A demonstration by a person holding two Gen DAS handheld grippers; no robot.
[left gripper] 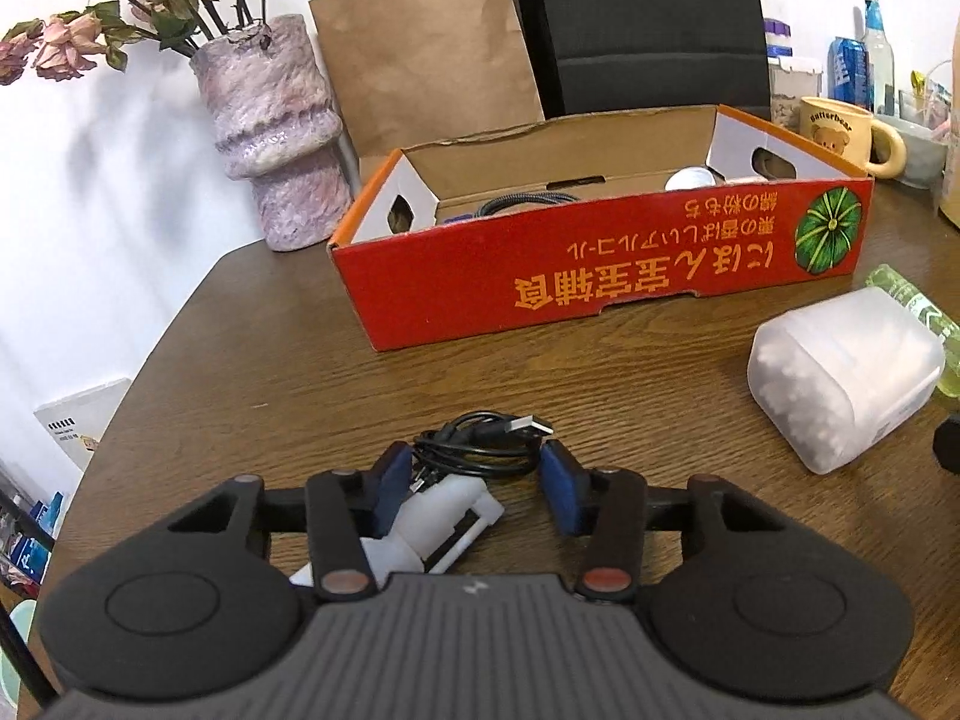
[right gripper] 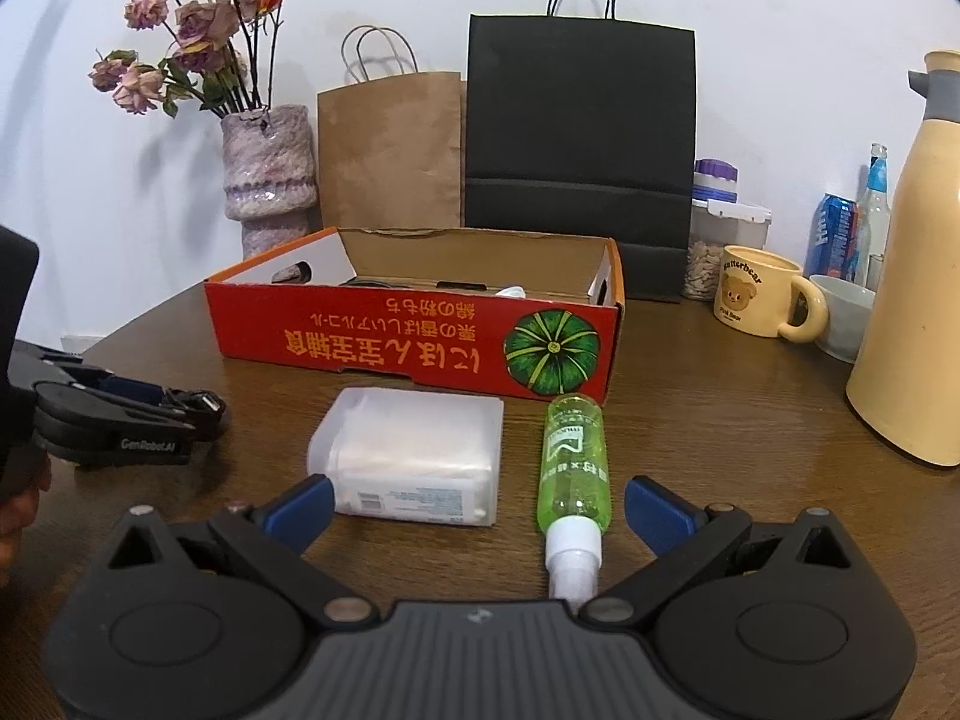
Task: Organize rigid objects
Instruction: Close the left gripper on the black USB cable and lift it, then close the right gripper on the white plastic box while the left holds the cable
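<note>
1. The coiled black cable [left gripper: 480, 450] lies on the brown surface [left gripper: 270, 360], low in the middle of the left wrist view. Its USB plug points toward the upper right, and a white plastic piece [left gripper: 444, 522] lies just beside it, nearer the camera.
2. The left claw [left gripper: 474, 480] is open, its blue pads on either side of the coil and not yet pressing it. I cannot tell whether the left pad touches the white piece.
3. The red cardboard box [left gripper: 540, 276] sits in the centre of that view. It already holds a dark cable and something white, so it looks like the place for these things.
4. In the right wrist view, the right claw [right gripper: 480, 507] is spread wide. A frosted plastic container [right gripper: 414, 456] and a green spray bottle [right gripper: 573, 468] lie side by side between its pads, with nothing gripped.
5. To do this step well, I would close the left claw across the thick of the coil, not on one loose loop, and keep the white piece out of the grip.
6. A loose coil may unravel when lifted, so lift it straight up and clear the box's near wall before letting go.
</note>
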